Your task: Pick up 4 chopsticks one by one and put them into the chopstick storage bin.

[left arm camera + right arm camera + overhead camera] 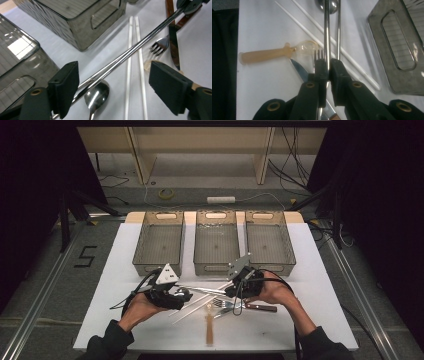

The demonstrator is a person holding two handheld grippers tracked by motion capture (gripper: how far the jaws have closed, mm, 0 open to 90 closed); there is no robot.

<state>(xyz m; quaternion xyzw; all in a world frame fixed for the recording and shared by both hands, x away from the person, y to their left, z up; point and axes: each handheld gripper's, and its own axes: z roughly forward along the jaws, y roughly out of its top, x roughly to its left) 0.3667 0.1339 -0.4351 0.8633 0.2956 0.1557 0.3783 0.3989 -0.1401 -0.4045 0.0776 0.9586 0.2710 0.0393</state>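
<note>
A pair of steel chopsticks (205, 290) (130, 51) (326, 32) hangs level just above the white table, with my right gripper (229, 292) (328, 67) shut on one end. Their other end runs between the jaws of my left gripper (187, 295) (112, 85), close to its left pad (65, 86). That gripper is open, and its pads do not press on the rods. In the left gripper view the right gripper (190, 6) shows at the top right corner, clamped on the rods.
Under the rods lie two white chopsticks (129, 62) (312, 30), a steel spoon (96, 96), a fork (161, 45), a brown-handled knife (260, 308) (173, 42) and an amber plastic spoon (209, 330) (269, 53). Three grey bins (159, 242) (216, 242) (270, 242) stand in a row behind.
</note>
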